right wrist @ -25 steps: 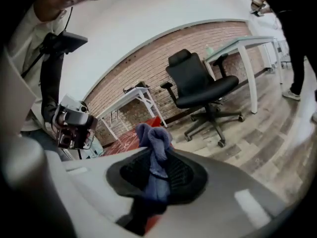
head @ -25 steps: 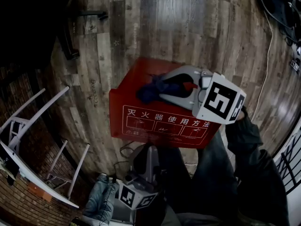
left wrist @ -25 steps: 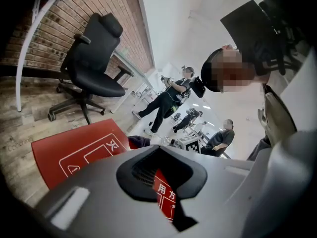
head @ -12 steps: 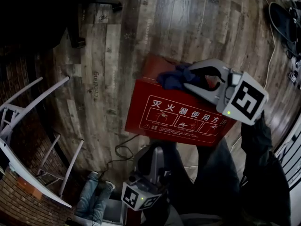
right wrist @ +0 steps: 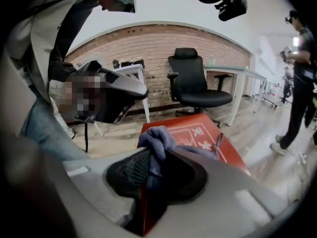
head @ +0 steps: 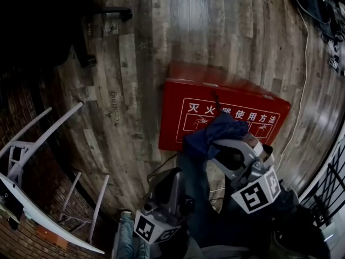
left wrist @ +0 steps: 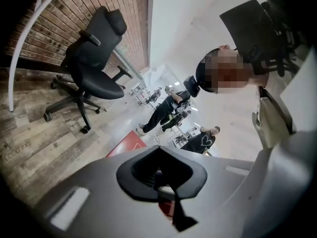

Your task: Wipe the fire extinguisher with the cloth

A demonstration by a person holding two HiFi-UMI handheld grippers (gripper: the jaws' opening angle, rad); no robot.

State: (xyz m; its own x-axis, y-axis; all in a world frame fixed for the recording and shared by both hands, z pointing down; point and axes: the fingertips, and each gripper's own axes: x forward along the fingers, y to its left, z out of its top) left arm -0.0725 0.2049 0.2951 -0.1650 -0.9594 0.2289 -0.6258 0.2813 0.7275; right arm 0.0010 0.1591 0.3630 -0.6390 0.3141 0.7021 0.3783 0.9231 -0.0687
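The right gripper pinches the bunched blue cloth at the near edge of the red fire extinguisher box on the wood floor, while the left gripper hangs beside it, jaws together and empty.

Worn wood-plank floor runs to a brick wall. A black office chair stands beside a white desk. Nearer stands what looks like a white chair frame.
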